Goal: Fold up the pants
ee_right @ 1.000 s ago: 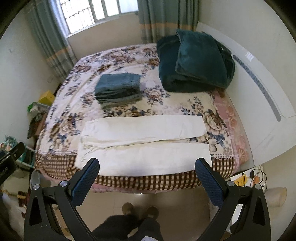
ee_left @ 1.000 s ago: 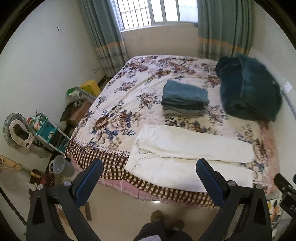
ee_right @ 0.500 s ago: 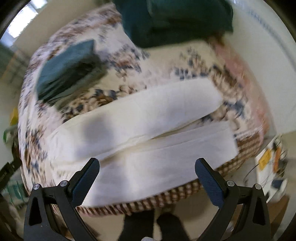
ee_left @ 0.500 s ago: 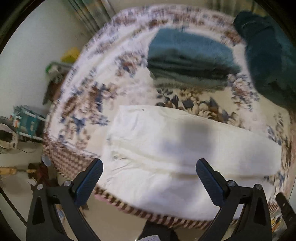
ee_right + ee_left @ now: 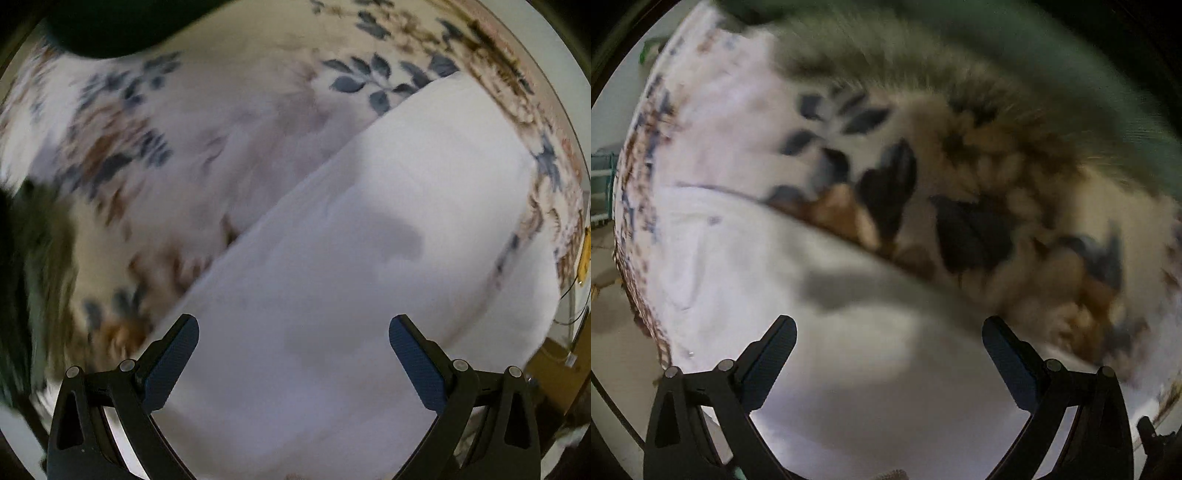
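White pants (image 5: 798, 295) lie flat on the floral bedspread (image 5: 960, 177). In the left wrist view, blurred by motion, my left gripper (image 5: 888, 345) is open and empty, close above the pants near their far edge at the waist end. In the right wrist view the pants (image 5: 388, 221) fill the lower right. My right gripper (image 5: 293, 345) is open and empty, close above a pant leg, with its left finger near the leg's far edge. The floral bedspread (image 5: 221, 122) shows beyond.
A blurred stack of folded blue-green clothes (image 5: 997, 40) lies just beyond the pants and shows at the left edge of the right wrist view (image 5: 22, 258). A dark teal blanket (image 5: 122, 22) sits at the top. The bed's edge and floor (image 5: 613, 332) are on the left.
Both grippers have dropped from high above the bed to just over the white pants and moved forward toward the far edge. Both stay open. The pants have not moved.
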`<state>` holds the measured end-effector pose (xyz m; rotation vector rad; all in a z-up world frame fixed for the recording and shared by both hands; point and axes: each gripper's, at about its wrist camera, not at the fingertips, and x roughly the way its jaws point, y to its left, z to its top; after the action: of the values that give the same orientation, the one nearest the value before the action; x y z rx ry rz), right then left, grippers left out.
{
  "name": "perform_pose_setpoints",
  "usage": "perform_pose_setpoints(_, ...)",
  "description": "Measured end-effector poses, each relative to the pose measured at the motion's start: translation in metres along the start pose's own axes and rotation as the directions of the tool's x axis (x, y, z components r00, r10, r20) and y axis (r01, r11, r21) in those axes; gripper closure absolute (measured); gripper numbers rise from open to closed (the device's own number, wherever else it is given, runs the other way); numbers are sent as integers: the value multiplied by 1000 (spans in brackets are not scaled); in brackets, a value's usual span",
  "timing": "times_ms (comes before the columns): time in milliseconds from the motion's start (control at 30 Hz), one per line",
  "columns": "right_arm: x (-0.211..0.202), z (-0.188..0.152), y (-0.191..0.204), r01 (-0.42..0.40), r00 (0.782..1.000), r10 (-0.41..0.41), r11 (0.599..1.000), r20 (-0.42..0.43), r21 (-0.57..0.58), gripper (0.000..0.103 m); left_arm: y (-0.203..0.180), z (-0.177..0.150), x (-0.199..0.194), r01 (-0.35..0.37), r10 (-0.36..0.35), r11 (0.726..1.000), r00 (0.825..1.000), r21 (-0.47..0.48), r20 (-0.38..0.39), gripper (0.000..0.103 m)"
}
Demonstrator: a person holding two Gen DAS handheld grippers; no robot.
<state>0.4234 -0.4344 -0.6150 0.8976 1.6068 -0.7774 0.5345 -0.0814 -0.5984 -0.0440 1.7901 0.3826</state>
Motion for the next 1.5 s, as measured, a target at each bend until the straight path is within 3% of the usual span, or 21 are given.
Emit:
perform_pose_setpoints(100,29,24,5,6,1000,-5,998,-27,61,1,2,7,25,5,-7,998,999,-57,-44,0)
perform_pose_setpoints(167,46,35,5,7,998,-1,994,-55,109,2,6,2,23,22,-24,996,999,-82,-23,2)
perform_pose_setpoints(200,55,39,3,-1,997,11,990,-70,138,2,8,-2,20,29,-30,996,1000,-89,-7,8)
perform_pose_setpoints(233,59,41,3,-7,997,19,988,-75,155,2,9,-7,15,44,-42,995,999,-93,18,24)
perform_pose_setpoints(267,61,42,3,-15,997,28,985,-75,171,3,10,-14,8,60,-55,994,997,-93,48,34)
perform_pose_setpoints(333,61,42,1,-17,997,32,980,-69,198,11,11,-28,-7,62,-54,995,994,-78,99,78)
perform_pose_setpoints(400,59,40,-1,-14,998,26,979,-58,206,37,13,-38,-15,76,-66,994,990,-81,123,86)
perform_pose_setpoints(433,56,38,-2,-16,998,27,978,-51,207,45,17,-44,-18,84,-72,993,989,-85,132,91)
perform_pose_setpoints(500,48,30,-5,-62,997,72,975,-41,212,84,27,-61,-27,119,-103,988,982,-96,156,94)
perform_pose_setpoints(567,35,19,-5,-97,994,106,973,-30,207,95,42,-77,-37,151,-133,984,974,-91,183,95)
perform_pose_setpoints(800,-29,-50,-22,-185,982,181,981,61,65,98,106,-182,-94,257,-235,966,927,-36,292,96)
perform_pose_setpoints(967,-44,-84,-89,-223,973,221,975,66,20,99,159,-266,-130,328,-301,944,897,-31,325,97)
perform_pose_setpoints(1000,-54,-87,-111,-222,973,221,975,66,10,99,161,-261,-124,332,-304,943,895,-31,325,97)
perform_pose_setpoints(1133,-59,-123,-168,-181,980,184,982,72,-49,99,171,-303,-102,331,-299,942,902,-53,310,97)
perform_pose_setpoints(1267,-37,-146,-217,-144,988,148,986,40,-80,99,180,-342,-57,290,-258,954,927,-82,272,99)
perform_pose_setpoints(1333,-20,-154,-236,-127,992,129,988,17,-89,99,183,-355,-30,263,-233,960,941,-98,246,99)
perform_pose_setpoints(1500,28,-165,-267,-106,994,103,992,-36,-75,99,184,-364,20,225,-198,968,957,-110,213,99)
